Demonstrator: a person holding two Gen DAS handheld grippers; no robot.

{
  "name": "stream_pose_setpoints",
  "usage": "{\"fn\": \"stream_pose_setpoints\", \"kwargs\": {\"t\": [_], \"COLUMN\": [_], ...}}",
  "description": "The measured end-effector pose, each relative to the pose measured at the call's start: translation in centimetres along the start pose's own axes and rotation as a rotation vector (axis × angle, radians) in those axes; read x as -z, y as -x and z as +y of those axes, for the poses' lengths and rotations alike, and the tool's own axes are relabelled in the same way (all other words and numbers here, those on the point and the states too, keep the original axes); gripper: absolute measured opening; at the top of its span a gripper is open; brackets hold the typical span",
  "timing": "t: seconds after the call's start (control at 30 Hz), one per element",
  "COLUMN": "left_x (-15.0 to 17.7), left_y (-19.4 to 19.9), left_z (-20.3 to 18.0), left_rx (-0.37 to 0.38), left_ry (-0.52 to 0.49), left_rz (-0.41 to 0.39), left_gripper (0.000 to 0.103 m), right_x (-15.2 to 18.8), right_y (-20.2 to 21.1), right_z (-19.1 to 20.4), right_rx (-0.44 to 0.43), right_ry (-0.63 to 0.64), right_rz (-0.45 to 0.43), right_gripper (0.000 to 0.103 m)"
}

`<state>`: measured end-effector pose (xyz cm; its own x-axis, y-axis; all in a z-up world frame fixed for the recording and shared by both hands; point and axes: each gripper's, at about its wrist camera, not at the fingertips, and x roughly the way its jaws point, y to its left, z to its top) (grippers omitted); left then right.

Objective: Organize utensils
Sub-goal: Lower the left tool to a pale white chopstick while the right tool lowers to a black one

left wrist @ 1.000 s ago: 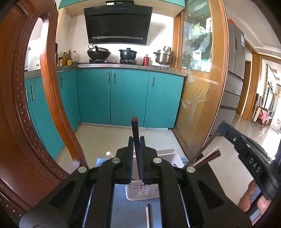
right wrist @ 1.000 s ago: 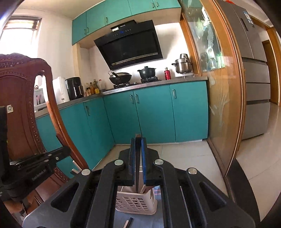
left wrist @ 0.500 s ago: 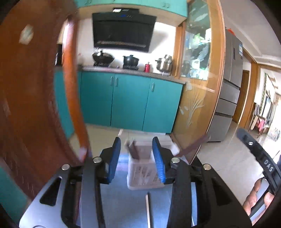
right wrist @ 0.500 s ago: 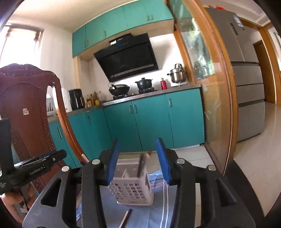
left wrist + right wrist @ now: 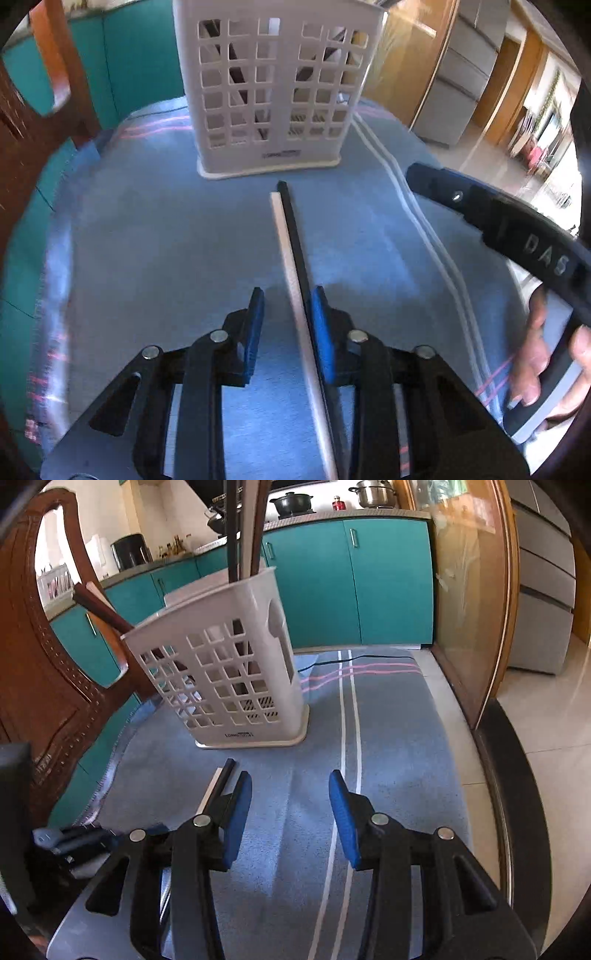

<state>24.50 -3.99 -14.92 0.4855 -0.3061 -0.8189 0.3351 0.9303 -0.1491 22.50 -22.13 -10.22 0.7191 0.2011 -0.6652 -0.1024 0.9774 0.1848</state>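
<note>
A white slotted utensil basket (image 5: 273,92) (image 5: 229,675) stands on a blue striped cloth (image 5: 147,240) with several chopsticks (image 5: 243,528) upright or leaning in it. A white chopstick (image 5: 286,243) and a black chopstick (image 5: 295,229) lie side by side on the cloth in front of it. My left gripper (image 5: 288,295) is low over this pair with the sticks between its jaws, which are closing. The right pad is close to the black stick and the left pad stands apart. My right gripper (image 5: 291,779) is open over bare cloth, to the right of the pair (image 5: 221,779).
A carved wooden chair (image 5: 37,664) rises close on the left behind the cloth. A black cable (image 5: 351,661) lies at the cloth's far edge. The table's dark rim (image 5: 506,775) runs along the right. A hand (image 5: 535,354) holds the right gripper's handle.
Both grippers were shut on chopsticks above the basket, then opened and let them drop in. Both have since come down to the cloth, the left one around the lying pair.
</note>
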Motion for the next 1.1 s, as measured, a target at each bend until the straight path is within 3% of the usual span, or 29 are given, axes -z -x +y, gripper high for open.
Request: {"fn": "stream_pose_setpoints", "kwargs": {"t": [0.1,0.27,0.47,0.6,0.87,1.1], "left_x": [0.3,1.1,0.9,0.8,0.3,0.9], "left_y": [0.1,0.8,4.3,4.4,3.0,2.5], "left_z": [-0.3,0.4,0.4,0.7,1.3,0.7], "left_rx": [-0.008,0.051,0.129,0.174,0.135,0.093], "left_ry": [-0.015,0.055,0.076,0.1,0.135,0.105], "left_rz": [-0.007,-0.019,-0.138,-0.116,-0.095,-0.045], "left_gripper": [0.014,0.012,0.012,0.012,0.012,0.012], "right_x": [0.1,0.7,0.5,0.6,0.8,0.3], "right_y": [-0.2,-0.9,-1.2,-1.6,-2.1,-4.1], "right_z": [0.4,0.1,-0.7,-0.6,-0.1,2.2], "right_rx": [0.016,0.001,-0.006,0.001,-0.001,-0.004], "right_ry": [0.016,-0.021,-0.069,-0.068,-0.056,0.013], "right_rz": [0.009,0.051,0.073,0.093,0.115,0.172], "right_gripper": [0.045,0.045,0.045,0.045,0.045,0.046]}}
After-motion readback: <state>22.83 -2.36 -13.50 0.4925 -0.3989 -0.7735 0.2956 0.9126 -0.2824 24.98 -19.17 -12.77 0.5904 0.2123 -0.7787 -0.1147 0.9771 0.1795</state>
